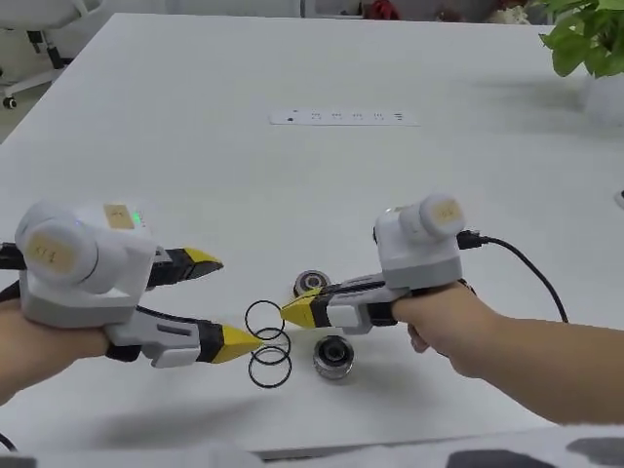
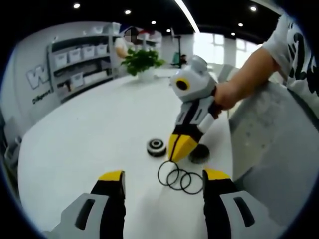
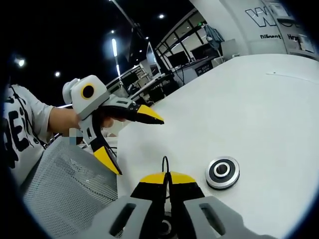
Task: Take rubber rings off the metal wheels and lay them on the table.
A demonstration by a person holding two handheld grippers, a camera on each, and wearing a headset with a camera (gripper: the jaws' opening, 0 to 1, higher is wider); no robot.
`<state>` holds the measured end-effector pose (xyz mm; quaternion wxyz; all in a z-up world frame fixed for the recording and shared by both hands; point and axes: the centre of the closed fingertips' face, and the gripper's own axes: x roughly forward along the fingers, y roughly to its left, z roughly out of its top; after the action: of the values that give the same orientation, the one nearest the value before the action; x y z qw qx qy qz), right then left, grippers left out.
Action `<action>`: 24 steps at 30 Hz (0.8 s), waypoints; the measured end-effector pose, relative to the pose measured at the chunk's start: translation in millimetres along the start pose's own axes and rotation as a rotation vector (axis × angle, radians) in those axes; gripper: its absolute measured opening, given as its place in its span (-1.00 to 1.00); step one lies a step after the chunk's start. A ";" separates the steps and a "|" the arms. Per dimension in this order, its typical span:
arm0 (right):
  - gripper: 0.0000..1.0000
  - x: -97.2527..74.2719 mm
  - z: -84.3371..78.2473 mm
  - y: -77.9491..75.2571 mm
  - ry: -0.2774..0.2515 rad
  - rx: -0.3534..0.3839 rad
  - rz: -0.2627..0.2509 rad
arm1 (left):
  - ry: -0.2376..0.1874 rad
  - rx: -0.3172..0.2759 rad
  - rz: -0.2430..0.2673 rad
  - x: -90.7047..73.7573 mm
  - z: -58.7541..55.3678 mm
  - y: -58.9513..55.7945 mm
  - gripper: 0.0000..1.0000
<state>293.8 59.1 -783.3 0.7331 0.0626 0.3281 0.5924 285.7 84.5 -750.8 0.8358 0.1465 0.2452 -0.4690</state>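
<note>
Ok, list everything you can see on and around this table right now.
rubber rings: three, black, overlapping on the table between the gripper tips
metal wheels: two, silver with dark centres, one on each side of the right gripper's jaws
socket panel: one, white, far middle of the table
plant: one, green, far right corner
table: one, white
cable: one, black, trailing from the right gripper
left gripper: one, yellow-tipped, open
right gripper: one, yellow-tipped, shut on a ring
</note>
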 end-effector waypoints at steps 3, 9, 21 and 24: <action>-1.00 1.1 -0.9 -0.8 0.003 -0.001 -0.004 | 0.002 -0.003 0.000 -0.3 -1.6 -0.9 0.27; -1.00 0.6 -4.4 -4.4 0.017 -0.002 -0.022 | 0.005 -0.010 -0.001 -1.0 -4.5 -2.1 0.27; -0.98 -0.5 -5.4 -8.2 0.013 0.005 -0.036 | 0.011 -0.023 -0.001 -0.5 -5.8 -2.6 0.27; -0.92 -0.7 -4.6 -8.4 0.008 0.005 -0.040 | 0.011 -0.026 -0.002 0.1 -5.4 -3.2 0.27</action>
<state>298.1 54.7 -790.5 0.7433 0.0554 0.3335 0.5772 281.5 85.4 -755.5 0.8357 0.1379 0.2562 -0.4658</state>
